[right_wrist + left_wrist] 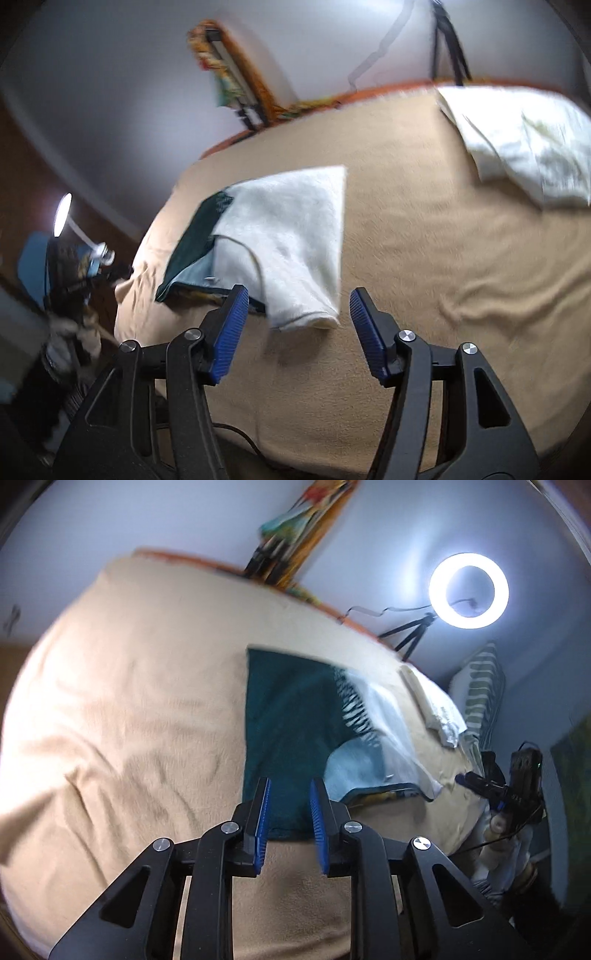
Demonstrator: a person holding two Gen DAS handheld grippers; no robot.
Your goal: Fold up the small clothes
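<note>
Just ahead, garment [291, 240], right gripper [299, 306] parted

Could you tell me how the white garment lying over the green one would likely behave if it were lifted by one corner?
The white garment looks soft, so it would probably droop. It lies loosely over the green garment, so lifting may drag that along. It seems light.
</note>
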